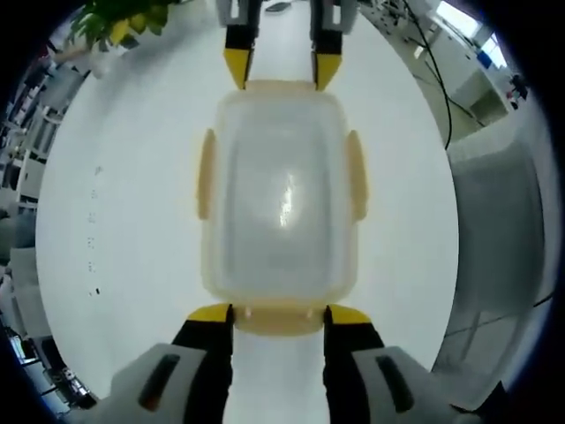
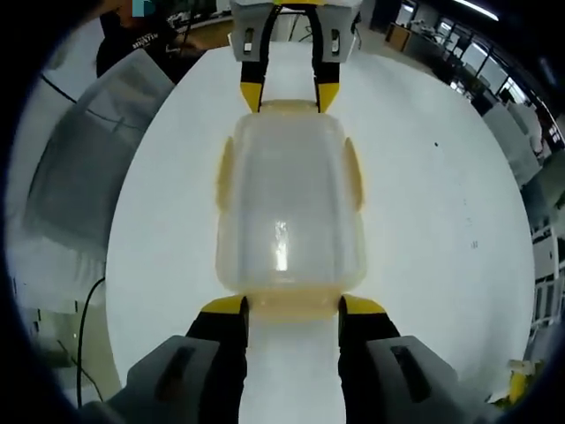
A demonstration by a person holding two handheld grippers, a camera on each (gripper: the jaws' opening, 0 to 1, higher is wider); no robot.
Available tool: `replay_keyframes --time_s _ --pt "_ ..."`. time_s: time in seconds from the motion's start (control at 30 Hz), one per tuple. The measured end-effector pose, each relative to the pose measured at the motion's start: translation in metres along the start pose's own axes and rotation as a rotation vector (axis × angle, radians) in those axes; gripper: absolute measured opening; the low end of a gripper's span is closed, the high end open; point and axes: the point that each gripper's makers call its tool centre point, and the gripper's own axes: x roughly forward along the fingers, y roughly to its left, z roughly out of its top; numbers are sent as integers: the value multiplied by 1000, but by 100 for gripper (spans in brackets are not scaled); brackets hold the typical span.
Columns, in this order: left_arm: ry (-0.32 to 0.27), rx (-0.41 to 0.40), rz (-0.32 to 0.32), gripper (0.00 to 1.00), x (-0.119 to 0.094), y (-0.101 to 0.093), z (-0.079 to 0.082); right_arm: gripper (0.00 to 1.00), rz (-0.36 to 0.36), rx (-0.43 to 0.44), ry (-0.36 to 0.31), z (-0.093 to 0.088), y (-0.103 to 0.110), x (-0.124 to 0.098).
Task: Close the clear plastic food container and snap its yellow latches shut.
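Clear box (image 1: 281, 203) on white table (image 1: 132, 221), lid on. Left tongs (image 1: 277, 313) and right tongs (image 2: 292, 305) spread at opposite end latches. Uneven push probably sliding box, latch staying open.

A white round worktop (image 1: 132, 221), a leafy plant (image 1: 119, 22) at its far edge, black cable (image 1: 437, 79) trailing off.

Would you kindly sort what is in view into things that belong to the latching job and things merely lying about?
Job:
- clear container, lid on
- yellow latches, e.g. side latch
- left gripper at one end
- right gripper at the opposite end

Lying about:
- plant
- black cable
- white table, merely the support
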Motion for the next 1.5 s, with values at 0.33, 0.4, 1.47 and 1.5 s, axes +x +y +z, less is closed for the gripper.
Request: replay_keyframes --time_s 0.33,0.4,1.47,1.5 --pt "-3 1 7 35 7 0 -2 37 1 -4 11 -4 1 4" --pt "-9 10 11 36 7 0 -1 37 3 0 4 -4 1 3" --pt "-778 -1421 -241 37 -45 14 -4 40 121 1226 -608 -5 -23 -49" --pt "-763 -1445 -271 37 -41 8 -1 39 166 1279 -673 5 -23 -52"
